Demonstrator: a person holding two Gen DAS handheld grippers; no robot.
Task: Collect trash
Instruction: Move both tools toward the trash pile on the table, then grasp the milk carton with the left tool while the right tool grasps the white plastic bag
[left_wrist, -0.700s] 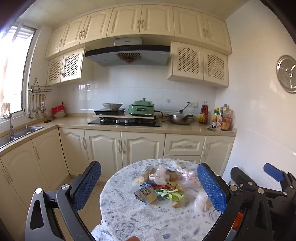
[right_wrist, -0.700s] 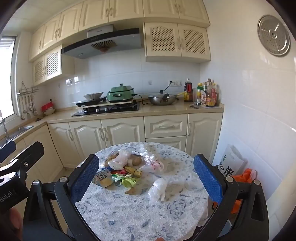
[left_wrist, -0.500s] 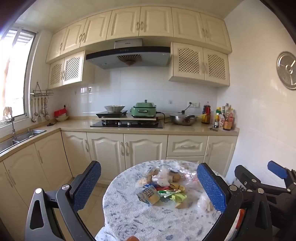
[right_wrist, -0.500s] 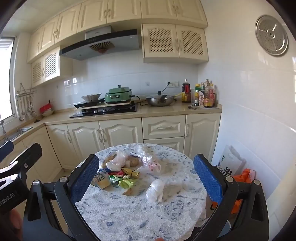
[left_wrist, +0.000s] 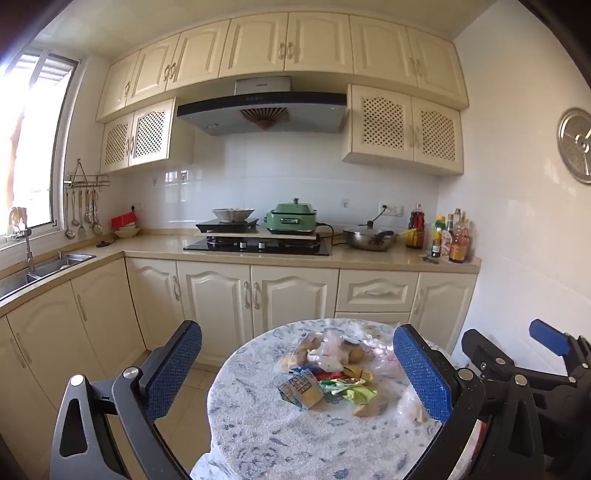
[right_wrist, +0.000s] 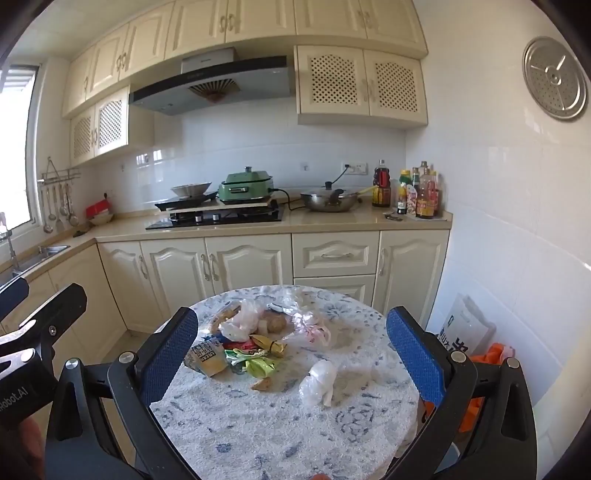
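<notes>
two grippers hang over a round surface (right_wrist: 258, 424) covered in a white cloth with blue-grey floral print, and both stand wide with nothing between their blue textured pads. the left gripper (left_wrist: 297, 373) frames the near half of the round surface in its own view, and the right gripper (right_wrist: 291, 356) does the same from a spot further right; in the right wrist view the left gripper's black frame shows at the left edge, and the right gripper's black frame sits at the right edge of the left wrist view.

the trash lies in a loose heap near the middle of the round surface, apart from either gripper. at its near left is a flattened beige carton with dark print (right_wrist: 205, 356), and just beside it a yellow-green crumpled wrapper (right_wrist: 260, 365) with red and gold wrappers touching it. behind those sits a clear plastic bag with brownish lumps inside (right_wrist: 273, 319). a small scrunched white plastic bag (right_wrist: 318, 380) lies alone, nearer the right edge, and a small tan scrap (right_wrist: 261, 384) rests between it and the wrappers.

beyond the round surface runs a cream kitchen counter with a black hob (right_wrist: 216, 218), a green lidded electric cooker (right_wrist: 245, 190) and a steel wok (right_wrist: 328, 201). on the floor by the white tiled wall leans a white printed bag (right_wrist: 463, 330) next to something orange (right_wrist: 493, 354).
</notes>
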